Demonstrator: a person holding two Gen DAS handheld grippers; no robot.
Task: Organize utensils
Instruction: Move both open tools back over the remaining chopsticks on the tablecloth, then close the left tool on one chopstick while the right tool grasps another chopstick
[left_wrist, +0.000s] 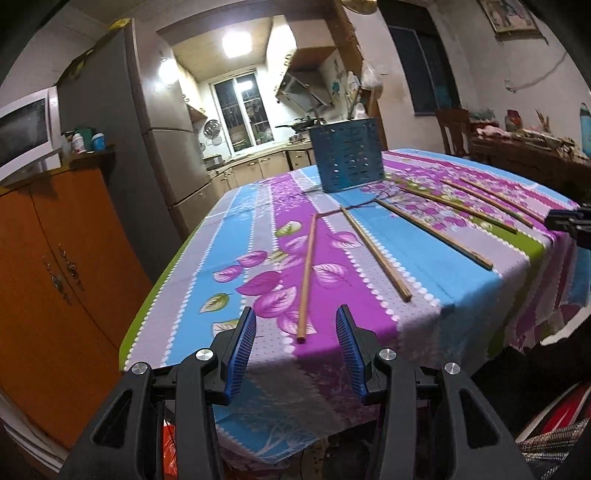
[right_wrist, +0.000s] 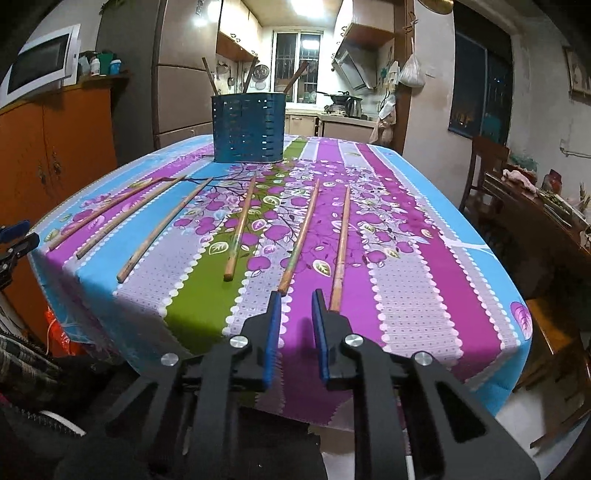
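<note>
While the table (right_wrist: 461, 236) carries six loose chopsticks fanned toward the blue holder (right_wrist: 248, 127) at its far side, your left tongs (left_wrist: 295, 332) stand wide open and empty, the nearest chopstick (left_wrist: 306, 277) lying lengthwise between their tips; your right tongs (right_wrist: 294, 306), narrower but empty, sit between two others.

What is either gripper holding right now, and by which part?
Nothing. The left gripper is open with a chopstick end lying between its fingers, ungripped. The right gripper is open and empty, near the ends of two chopsticks.
</note>
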